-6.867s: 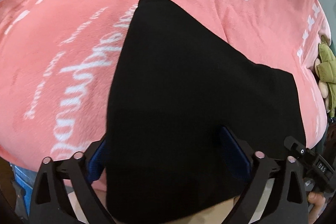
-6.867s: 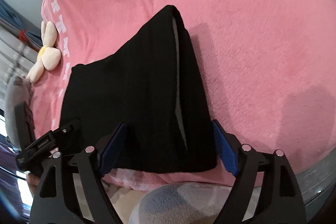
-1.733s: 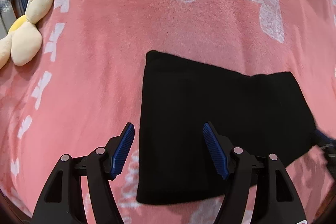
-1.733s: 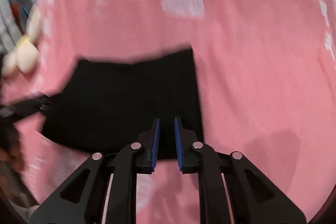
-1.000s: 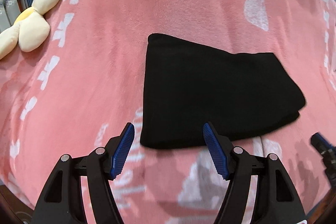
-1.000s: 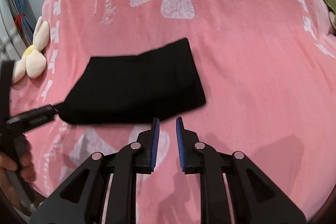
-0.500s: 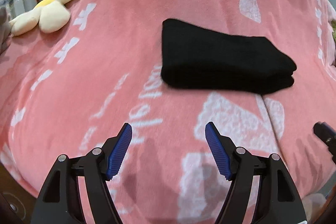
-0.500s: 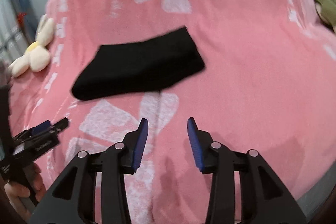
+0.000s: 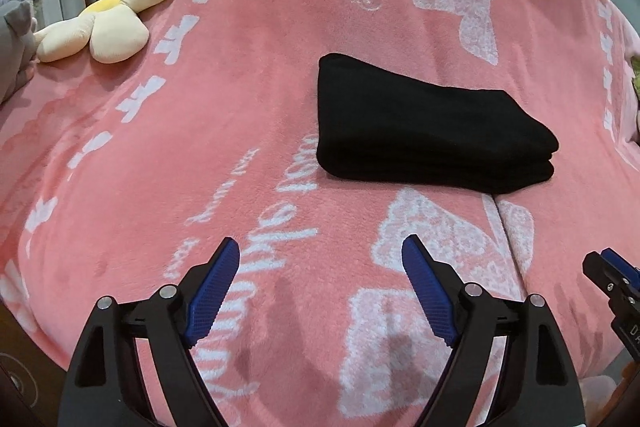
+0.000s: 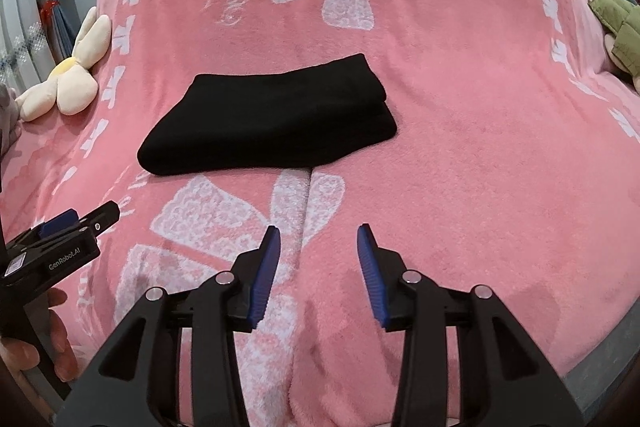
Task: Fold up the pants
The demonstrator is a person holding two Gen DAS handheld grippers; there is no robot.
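Pants (image 9: pixel 424 135): black cloth, matt, soft knit look with faint ribbing, no sheen.

Blanket (image 9: pixel 248 27) on the bed: pink plush fleece, short fuzzy nap, matt; white bows and lettering look slightly rougher, terry-like.

Flower cushion (image 9: pixel 108 23): cream plush cloth, yellow centre, velvety.

Olive soft toy (image 10: pixel 618 23): padded cloth, matt.

Left claw (image 9: pixel 320 287) and right claw (image 10: pixel 318 263): black hard plastic arms, satin finish; small bright metal pins at the joints; blue ribbed pads (image 9: pixel 214 291), rubbery, matt.
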